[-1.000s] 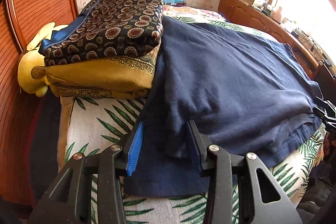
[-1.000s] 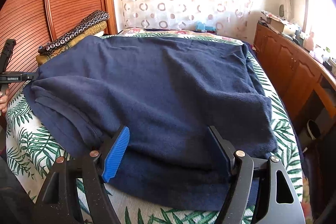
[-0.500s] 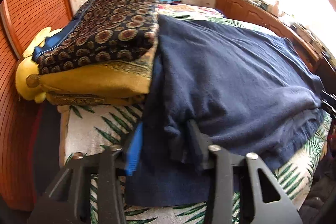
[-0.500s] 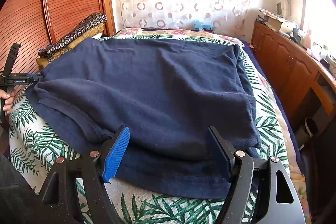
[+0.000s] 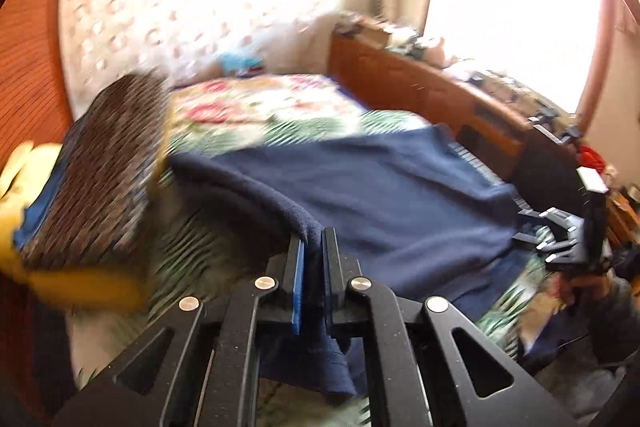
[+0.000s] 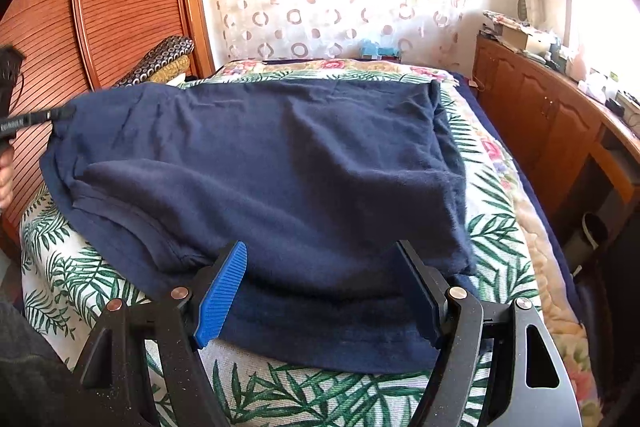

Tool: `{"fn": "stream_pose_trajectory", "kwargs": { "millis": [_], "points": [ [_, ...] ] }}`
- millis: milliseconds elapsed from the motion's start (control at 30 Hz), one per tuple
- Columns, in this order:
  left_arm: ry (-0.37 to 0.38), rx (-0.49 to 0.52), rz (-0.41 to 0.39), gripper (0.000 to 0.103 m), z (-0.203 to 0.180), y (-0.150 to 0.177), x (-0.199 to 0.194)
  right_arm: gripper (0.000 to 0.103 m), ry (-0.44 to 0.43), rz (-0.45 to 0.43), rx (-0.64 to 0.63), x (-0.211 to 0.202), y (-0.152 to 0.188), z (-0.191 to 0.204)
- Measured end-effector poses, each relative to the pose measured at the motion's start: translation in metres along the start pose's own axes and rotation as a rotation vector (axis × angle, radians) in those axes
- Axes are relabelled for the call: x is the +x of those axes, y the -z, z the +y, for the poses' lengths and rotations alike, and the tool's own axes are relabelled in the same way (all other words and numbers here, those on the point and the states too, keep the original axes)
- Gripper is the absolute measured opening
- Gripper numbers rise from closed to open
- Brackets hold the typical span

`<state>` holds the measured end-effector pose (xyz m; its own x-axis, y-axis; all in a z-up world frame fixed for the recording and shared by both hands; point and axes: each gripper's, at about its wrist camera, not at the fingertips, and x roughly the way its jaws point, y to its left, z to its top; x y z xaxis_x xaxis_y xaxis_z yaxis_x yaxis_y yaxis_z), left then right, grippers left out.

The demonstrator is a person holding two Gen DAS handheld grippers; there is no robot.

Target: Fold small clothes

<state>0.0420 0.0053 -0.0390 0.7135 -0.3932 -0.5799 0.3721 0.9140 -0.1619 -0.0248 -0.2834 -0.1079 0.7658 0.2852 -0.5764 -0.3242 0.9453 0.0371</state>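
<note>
Now the left gripper (image 5: 313, 247) has just closed, pinching a lifted edge of the navy garment (image 6: 280, 163) spread on the bed (image 6: 80, 275), while the right gripper (image 6: 320, 267) stands spread over its near hem.

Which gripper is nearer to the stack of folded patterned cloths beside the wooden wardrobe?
Left. The left gripper is beside the stack; the right gripper is across the navy garment from it.

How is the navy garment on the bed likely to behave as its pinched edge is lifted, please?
Probably floppy: the navy garment drapes in a sagging ridge from the left gripper, shut on its edge. Its fuzzy surface suggests it will grip rather than slip. The rest will likely drag across the leaf-print bedspread.
</note>
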Motion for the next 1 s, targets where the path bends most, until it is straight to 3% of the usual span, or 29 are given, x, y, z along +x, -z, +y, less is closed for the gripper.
{"fn": "stream_pose_trajectory", "kwargs": {
  "millis": [233, 433, 767, 1000],
  "points": [
    [0.143, 0.128, -0.034, 0.008, -0.072, -0.050, 0.028, 0.076, 0.009, -0.017, 0.015, -0.009, 0.001, -0.013],
    [0.205, 0.211, -0.033, 0.008, -0.118, -0.077, 0.046, 0.076, 0.025, -0.032, 0.036, -0.020, 0.002, -0.029],
    [0.269, 0.284, -0.011, 0.008, -0.174, -0.098, 0.066, 0.076, 0.047, -0.049, 0.066, -0.032, 0.007, -0.049],
    [0.239, 0.313, 0.044, 0.008, -0.188, -0.089, 0.088, 0.076, 0.054, -0.036, 0.075, -0.031, 0.012, -0.055]
  ]
}}
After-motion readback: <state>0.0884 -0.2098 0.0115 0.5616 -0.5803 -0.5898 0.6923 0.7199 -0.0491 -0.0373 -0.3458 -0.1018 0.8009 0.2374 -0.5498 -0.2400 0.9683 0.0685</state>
